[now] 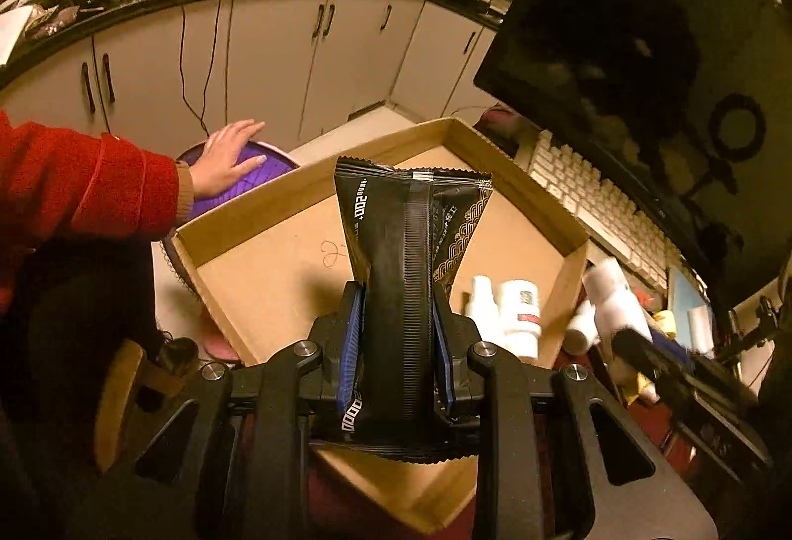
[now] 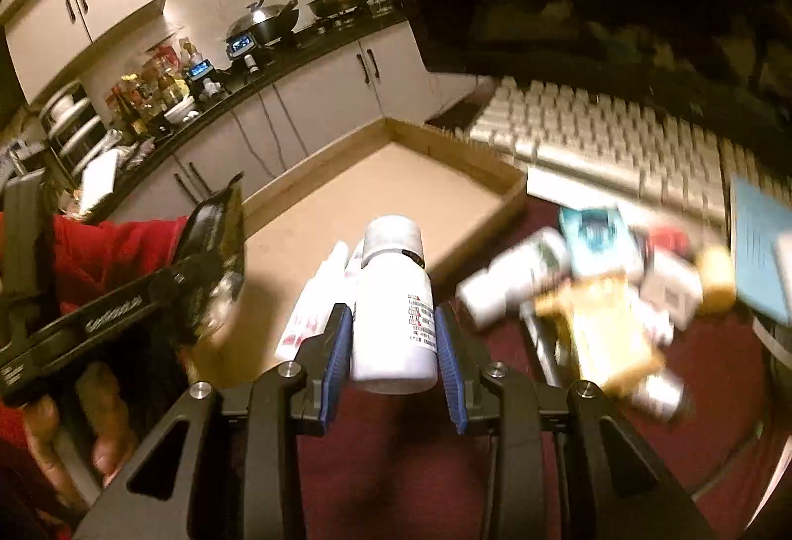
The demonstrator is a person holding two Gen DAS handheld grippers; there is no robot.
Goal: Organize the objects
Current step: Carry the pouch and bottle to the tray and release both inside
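Note:
My left gripper (image 1: pixel 398 307) is shut on a black foil packet (image 1: pixel 406 253) and holds it upright above a shallow cardboard tray (image 1: pixel 277 263). Two white bottles (image 1: pixel 505 307) lie in the tray's near right corner. My right gripper (image 2: pixel 393 327) is shut on a white pill bottle (image 2: pixel 393 317) with a grey cap, above the tray's (image 2: pixel 396 188) near edge. The left gripper (image 2: pixel 163 297) with its packet (image 2: pixel 215 238) shows at the left of the right wrist view. The right gripper (image 1: pixel 638 342) and its bottle (image 1: pixel 614 297) show blurred in the left wrist view.
A pile of small bottles and boxes (image 2: pixel 599 287) lies on the dark red cloth right of the tray. A white keyboard (image 2: pixel 609 139) and a dark monitor (image 1: pixel 643 60) stand behind. A person in a red sleeve rests a hand (image 1: pixel 225 159) on a purple round object (image 1: pixel 252 178).

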